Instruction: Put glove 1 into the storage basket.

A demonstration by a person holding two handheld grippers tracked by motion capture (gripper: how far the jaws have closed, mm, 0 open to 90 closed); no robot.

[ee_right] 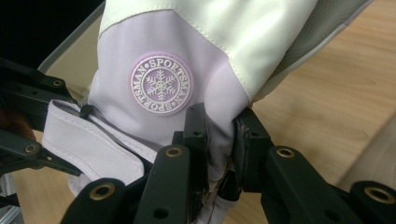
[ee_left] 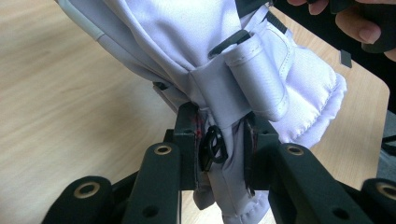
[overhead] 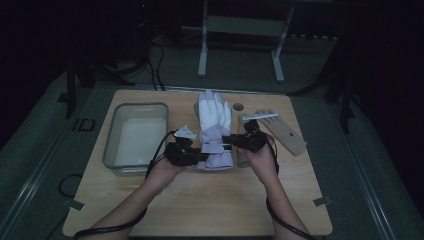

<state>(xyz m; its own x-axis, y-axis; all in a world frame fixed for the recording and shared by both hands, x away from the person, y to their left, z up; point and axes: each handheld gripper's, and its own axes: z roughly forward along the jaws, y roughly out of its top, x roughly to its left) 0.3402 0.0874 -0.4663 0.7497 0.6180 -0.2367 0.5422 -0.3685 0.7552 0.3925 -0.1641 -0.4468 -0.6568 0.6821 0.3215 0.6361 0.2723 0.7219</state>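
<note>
A white and lilac ski glove (overhead: 214,127) lies in the middle of the wooden table (overhead: 200,195), fingers pointing away. My left gripper (overhead: 196,152) is shut on the glove's cuff fabric (ee_left: 224,140) at its left side, beside a small black clip (ee_left: 214,147) and a strap tab (ee_left: 259,79). My right gripper (overhead: 231,141) is shut on the lilac fabric (ee_right: 219,135) at the glove's right side, just below a round snowflake badge (ee_right: 160,84). The cuff looks lifted a little off the table between both grippers.
A clear plastic bin (overhead: 136,137) stands at the left of the table. A second, tan glove (overhead: 281,131) lies at the right, partly behind my right hand. A small round mark (overhead: 238,106) sits near the far edge. A metal stand (overhead: 240,40) is on the floor beyond.
</note>
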